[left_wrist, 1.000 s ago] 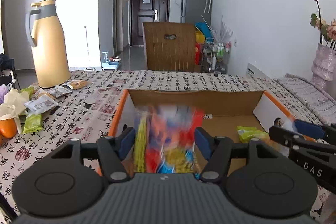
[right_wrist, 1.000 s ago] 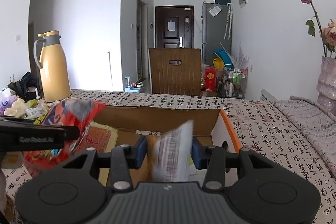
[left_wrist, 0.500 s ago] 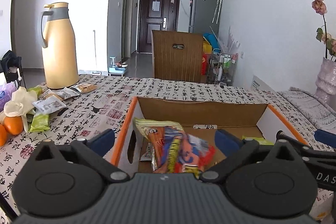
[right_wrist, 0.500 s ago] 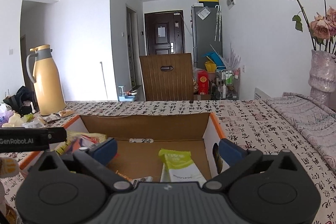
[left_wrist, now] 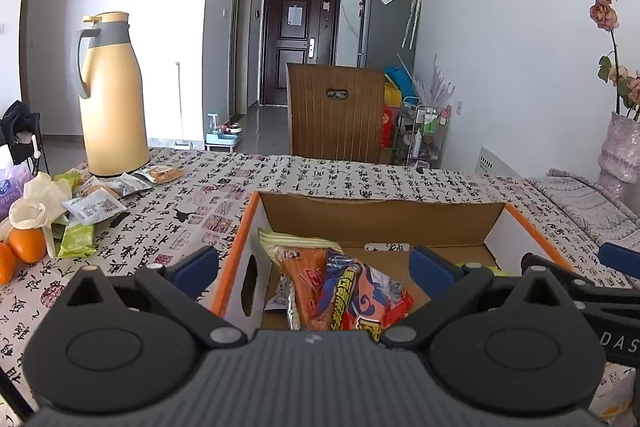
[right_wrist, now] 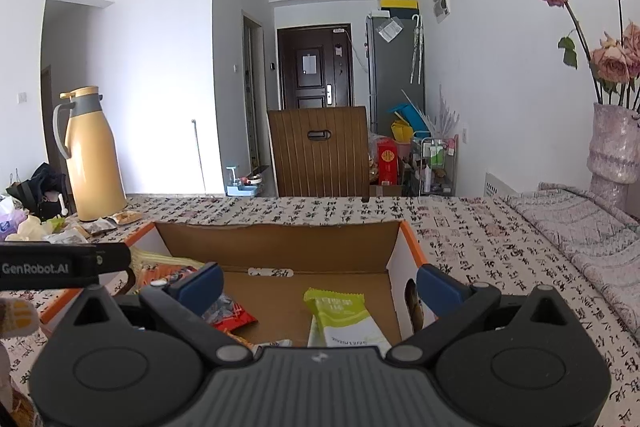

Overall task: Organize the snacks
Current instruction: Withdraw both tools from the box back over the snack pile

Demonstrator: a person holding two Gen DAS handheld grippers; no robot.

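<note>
Both packets have left the jaws since a second ago: the orange and red snack bag (left_wrist: 344, 291), then blurred between the left gripper's pads, now lies inside the cardboard box (left_wrist: 380, 215) at its left end, and the white and green packet (right_wrist: 340, 319), then pinched by the right gripper, now rests on the box floor near the right wall. Left gripper (left_wrist: 314, 267): jaws spread wide, nothing pressed between the blue pads, the bag lying below and between them. Right gripper (right_wrist: 318, 287): jaws likewise wide, holding nothing, the green packet below them; a red packet (right_wrist: 230, 315) lies just beside its left pad. The box, orange-edged, stands on the worktop (left_wrist: 192, 211), which is covered by a cloth printed with characters. More snack packets (left_wrist: 96, 205) lie loose on the worktop left of the box, near a yellow jug (left_wrist: 112, 99) and two oranges (left_wrist: 26, 245). A vase of dried roses (right_wrist: 614, 147) stands at the far right.
</note>
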